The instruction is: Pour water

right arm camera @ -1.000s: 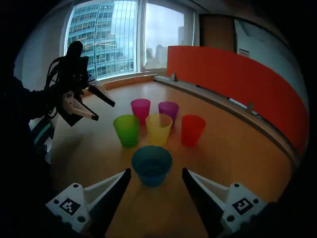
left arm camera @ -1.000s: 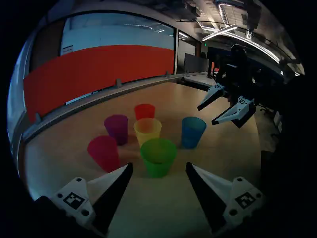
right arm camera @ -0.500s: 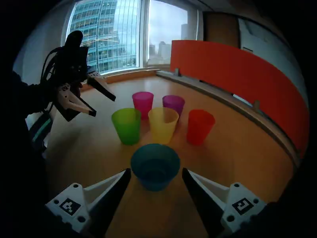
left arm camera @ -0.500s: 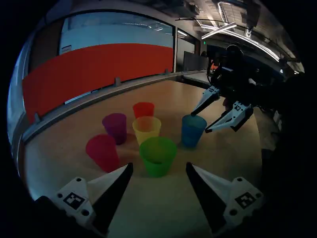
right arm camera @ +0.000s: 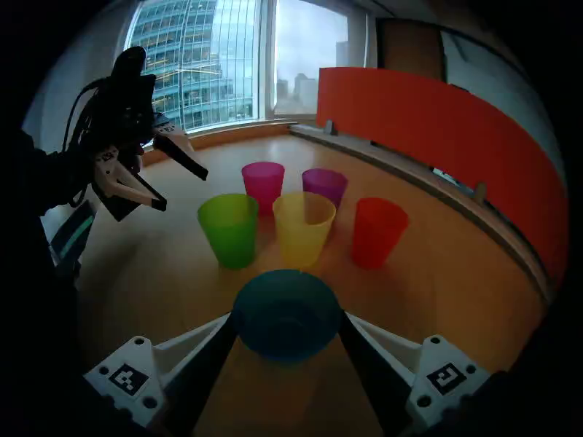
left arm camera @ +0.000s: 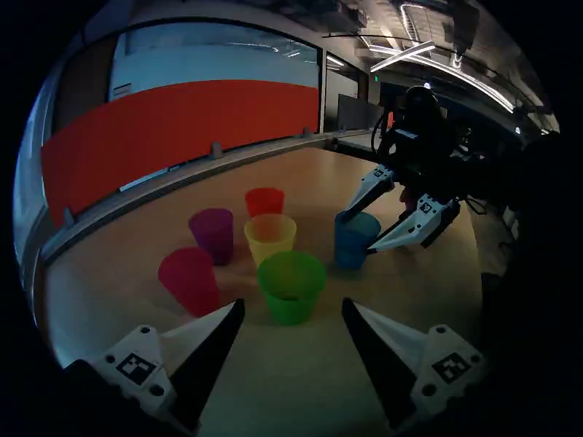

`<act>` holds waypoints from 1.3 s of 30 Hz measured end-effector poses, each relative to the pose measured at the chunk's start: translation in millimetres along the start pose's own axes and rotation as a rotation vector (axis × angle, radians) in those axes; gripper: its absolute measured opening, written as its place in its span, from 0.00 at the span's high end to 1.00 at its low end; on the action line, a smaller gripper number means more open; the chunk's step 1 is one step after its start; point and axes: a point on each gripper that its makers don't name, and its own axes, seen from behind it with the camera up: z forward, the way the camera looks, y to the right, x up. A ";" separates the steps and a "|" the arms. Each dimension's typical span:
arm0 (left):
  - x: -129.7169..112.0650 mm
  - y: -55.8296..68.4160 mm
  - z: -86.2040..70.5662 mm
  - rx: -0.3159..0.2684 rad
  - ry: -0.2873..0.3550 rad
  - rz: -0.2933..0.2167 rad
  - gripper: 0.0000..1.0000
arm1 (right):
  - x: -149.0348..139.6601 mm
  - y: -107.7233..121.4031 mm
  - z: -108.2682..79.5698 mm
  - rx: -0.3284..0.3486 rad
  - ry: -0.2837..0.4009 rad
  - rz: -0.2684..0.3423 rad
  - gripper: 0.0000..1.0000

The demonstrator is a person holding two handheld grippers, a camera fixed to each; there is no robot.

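Angled downward, the right claw [left arm camera: 353,234] straddles the blue cup [left arm camera: 351,251], fingers spread, while the left claw [right arm camera: 185,193], also spread, hangs raised before the right gripper view's windows [right arm camera: 218,65].

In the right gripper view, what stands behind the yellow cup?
Behind the yellow cup stand a pink cup and a purple cup. The yellow cup's rim covers much of the purple cup's lower part, so that part cannot be seen.
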 end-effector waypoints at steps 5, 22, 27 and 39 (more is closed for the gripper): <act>1.3 0.1 -1.2 0.001 0.002 0.003 0.01 | -0.2 1.0 3.4 -0.002 0.000 0.001 0.00; -2.9 1.6 -0.5 -0.001 -0.013 0.001 0.01 | 0.8 -0.2 -6.3 0.002 0.010 0.005 0.09; -4.2 2.2 1.4 -0.004 -0.018 -0.002 0.01 | 10.7 6.1 -20.5 -0.014 0.035 0.019 0.09; -8.7 3.1 15.9 -0.011 -0.047 -0.007 0.01 | 44.9 22.7 -63.1 -0.067 0.115 0.010 0.09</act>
